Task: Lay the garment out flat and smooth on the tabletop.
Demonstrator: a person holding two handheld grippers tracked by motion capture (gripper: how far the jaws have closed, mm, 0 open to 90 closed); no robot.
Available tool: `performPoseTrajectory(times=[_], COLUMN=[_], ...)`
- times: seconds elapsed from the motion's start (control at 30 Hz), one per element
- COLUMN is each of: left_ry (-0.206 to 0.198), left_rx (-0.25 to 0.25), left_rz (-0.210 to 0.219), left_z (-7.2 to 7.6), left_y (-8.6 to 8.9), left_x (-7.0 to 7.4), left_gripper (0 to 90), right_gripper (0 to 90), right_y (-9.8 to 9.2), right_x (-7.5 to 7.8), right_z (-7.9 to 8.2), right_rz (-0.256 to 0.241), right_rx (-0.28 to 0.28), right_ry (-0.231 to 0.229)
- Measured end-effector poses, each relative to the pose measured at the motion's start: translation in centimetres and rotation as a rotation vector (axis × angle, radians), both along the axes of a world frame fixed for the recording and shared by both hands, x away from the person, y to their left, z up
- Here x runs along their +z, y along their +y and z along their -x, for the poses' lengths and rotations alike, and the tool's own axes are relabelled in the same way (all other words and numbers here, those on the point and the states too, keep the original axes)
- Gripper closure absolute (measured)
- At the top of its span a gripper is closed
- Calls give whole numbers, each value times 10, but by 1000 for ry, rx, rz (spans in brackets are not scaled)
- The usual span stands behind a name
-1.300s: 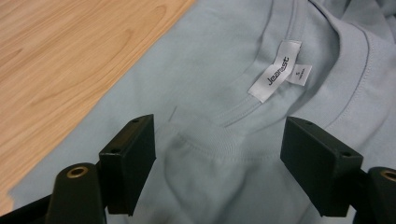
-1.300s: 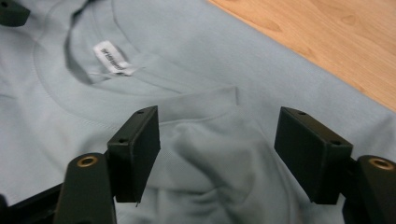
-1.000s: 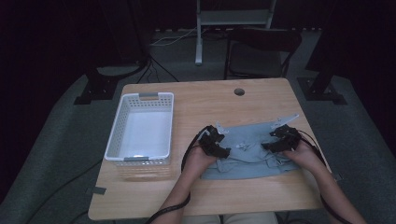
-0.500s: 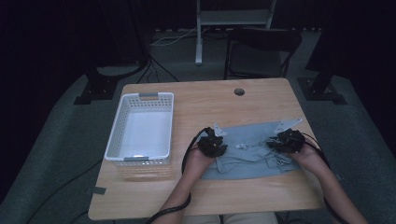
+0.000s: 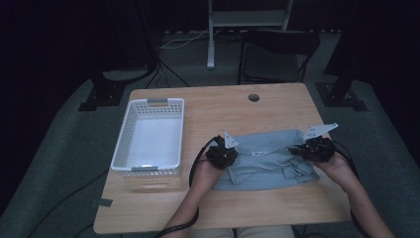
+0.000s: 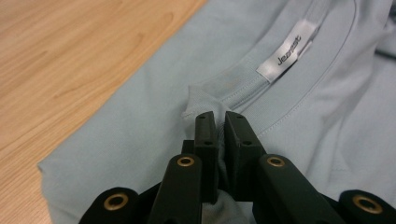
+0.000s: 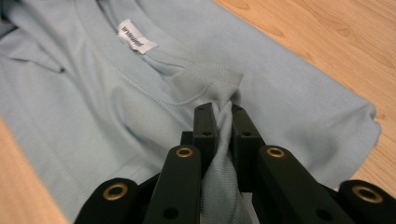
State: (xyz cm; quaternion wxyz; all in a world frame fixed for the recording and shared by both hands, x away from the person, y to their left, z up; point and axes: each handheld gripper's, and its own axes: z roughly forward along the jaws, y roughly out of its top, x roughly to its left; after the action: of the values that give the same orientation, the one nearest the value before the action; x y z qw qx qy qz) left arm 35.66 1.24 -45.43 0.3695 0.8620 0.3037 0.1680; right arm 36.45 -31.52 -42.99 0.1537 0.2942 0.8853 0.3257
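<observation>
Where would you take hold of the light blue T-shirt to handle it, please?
Probably at the ribbed collar, either side of the label, coming from the person's side. The T-shirt lies flat, and that thick seam bunches up easily; the left gripper and right gripper already pinch it there.

L gripper fingers clamped, R gripper fingers clamped, forearms low
</observation>
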Motion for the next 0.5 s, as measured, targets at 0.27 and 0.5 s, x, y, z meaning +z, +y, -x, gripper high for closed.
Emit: performPoseTrajectory(times=[0.27, 0.5], left_ry=[15, 67], left_rx=[-50, -136], left_rz=[-7, -26], left_z=[20, 51], left_y=[0, -6], left_x=[3, -5], left_gripper=[858, 857], right_gripper=[842, 843], right_y=[-11, -20], right_x=[6, -9], right_z=[16, 50], right_rz=[-33, -21], right_rx=[14, 39], right_ry=[11, 59])
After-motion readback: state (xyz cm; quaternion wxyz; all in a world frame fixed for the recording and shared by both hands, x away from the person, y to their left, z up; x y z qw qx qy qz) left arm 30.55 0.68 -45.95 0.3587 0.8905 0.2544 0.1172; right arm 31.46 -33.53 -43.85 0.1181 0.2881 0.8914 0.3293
